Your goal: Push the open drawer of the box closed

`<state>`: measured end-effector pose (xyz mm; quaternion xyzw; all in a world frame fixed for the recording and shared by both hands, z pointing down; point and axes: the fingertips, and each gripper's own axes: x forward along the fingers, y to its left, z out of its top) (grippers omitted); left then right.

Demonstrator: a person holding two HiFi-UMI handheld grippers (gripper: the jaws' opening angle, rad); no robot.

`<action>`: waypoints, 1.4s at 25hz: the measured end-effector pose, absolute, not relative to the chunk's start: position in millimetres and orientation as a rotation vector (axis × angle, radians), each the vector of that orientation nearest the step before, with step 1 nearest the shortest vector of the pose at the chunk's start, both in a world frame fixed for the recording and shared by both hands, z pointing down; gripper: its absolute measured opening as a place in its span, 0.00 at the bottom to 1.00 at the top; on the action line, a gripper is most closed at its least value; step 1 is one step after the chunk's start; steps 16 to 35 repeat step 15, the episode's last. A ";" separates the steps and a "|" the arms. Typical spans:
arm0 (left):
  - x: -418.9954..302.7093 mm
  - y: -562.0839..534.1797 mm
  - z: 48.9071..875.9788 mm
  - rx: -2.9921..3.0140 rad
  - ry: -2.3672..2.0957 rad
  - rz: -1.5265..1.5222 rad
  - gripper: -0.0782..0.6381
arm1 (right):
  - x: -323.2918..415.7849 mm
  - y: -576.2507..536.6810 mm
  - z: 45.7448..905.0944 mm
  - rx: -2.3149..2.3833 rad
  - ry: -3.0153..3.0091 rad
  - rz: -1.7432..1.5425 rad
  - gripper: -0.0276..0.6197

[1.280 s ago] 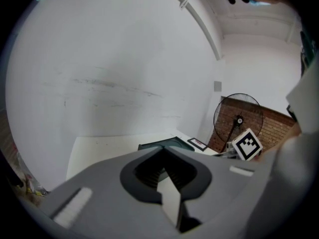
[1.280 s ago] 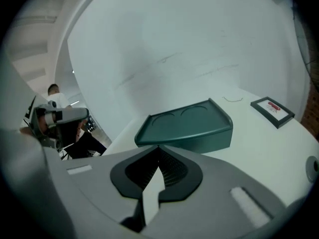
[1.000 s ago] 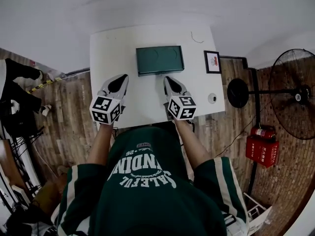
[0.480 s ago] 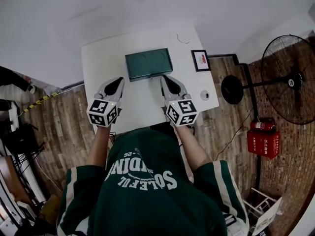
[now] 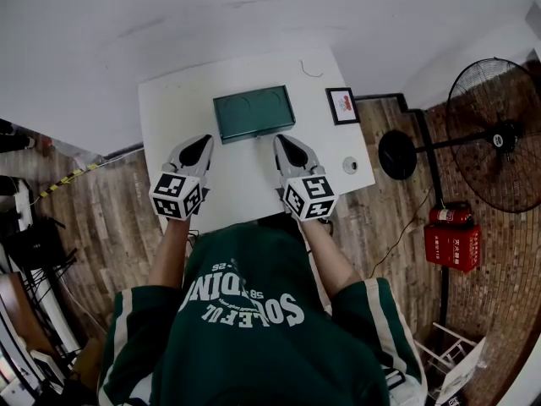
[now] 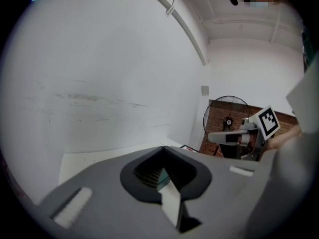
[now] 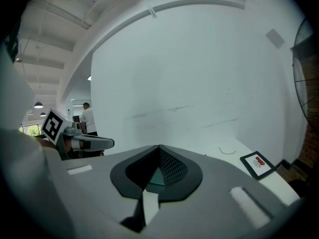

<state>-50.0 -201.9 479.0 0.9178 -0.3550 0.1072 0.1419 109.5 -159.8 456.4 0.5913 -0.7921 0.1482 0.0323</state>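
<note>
A white counter [image 5: 182, 117] is set against a plain white wall [image 5: 254, 24] at 12 o'clock. Wooden plank flooring [image 5: 110, 201] is seen at 9 and 3 o'clock. A black standing fan [image 5: 499, 138] is placed at 3 o'clock, and a red fire-extinguisher box [image 5: 452, 242] is stood at 4 o'clock. A lit ceiling lamp [image 7: 39, 105] is seen in the right tool's view.

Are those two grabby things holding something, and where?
Nothing is held. The left gripper and the right gripper are both shut on nothing, pointing toward the green box.
</note>
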 end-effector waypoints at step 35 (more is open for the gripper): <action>-49.7 -209.9 482.1 2.647 -1.008 0.303 0.18 | 104.4 -166.3 459.3 1.821 -2.433 0.466 0.05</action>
